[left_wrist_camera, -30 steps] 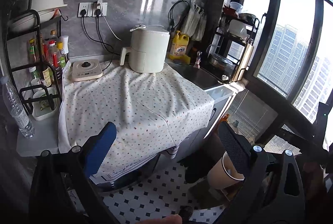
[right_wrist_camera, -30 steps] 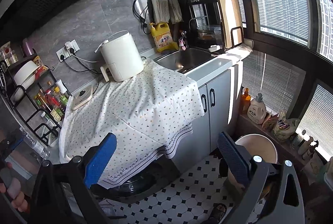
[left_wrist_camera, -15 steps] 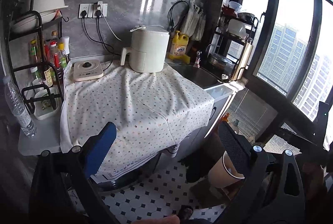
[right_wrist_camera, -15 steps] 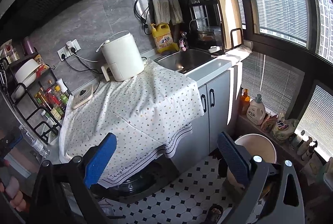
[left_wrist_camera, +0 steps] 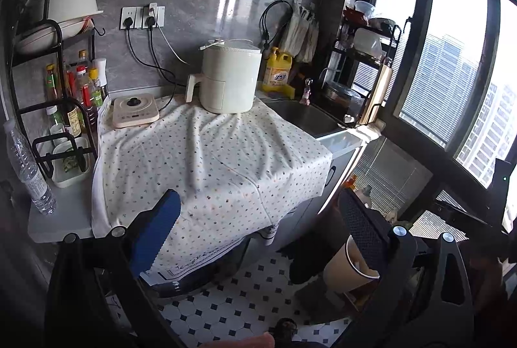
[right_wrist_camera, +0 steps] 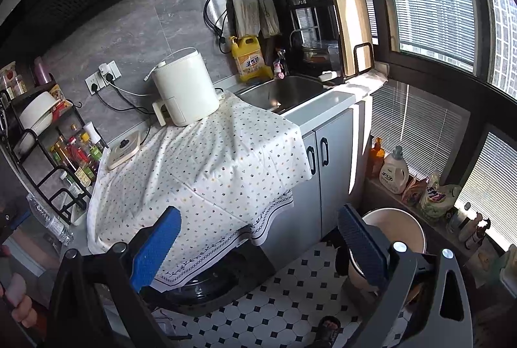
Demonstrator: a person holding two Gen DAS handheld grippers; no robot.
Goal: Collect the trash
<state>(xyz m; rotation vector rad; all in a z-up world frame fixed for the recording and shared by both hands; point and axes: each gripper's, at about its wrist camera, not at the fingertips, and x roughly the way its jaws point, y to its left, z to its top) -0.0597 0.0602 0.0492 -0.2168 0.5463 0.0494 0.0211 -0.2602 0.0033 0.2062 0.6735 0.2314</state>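
Left gripper [left_wrist_camera: 258,231] and right gripper [right_wrist_camera: 258,238] both hanging released and empty, hovering before white dotted cloth [left_wrist_camera: 206,160], facing cream cylindrical air fryer [left_wrist_camera: 227,76], clear plastic bottle [left_wrist_camera: 27,167] standing at counter's edge.

White air fryer [left_wrist_camera: 229,79] sits at back of a dotted cloth [left_wrist_camera: 206,160] draped over the counter, w/ a flat cream cooktop [left_wrist_camera: 135,109] near its left. Yellow detergent jug [right_wrist_camera: 250,59] behind the steel sink [right_wrist_camera: 284,91]. Sauce bottles [left_wrist_camera: 79,82] in black rack at left; clear water bottle [left_wrist_camera: 27,167] near counter edge. Cutting board [right_wrist_camera: 352,32] upright by window.
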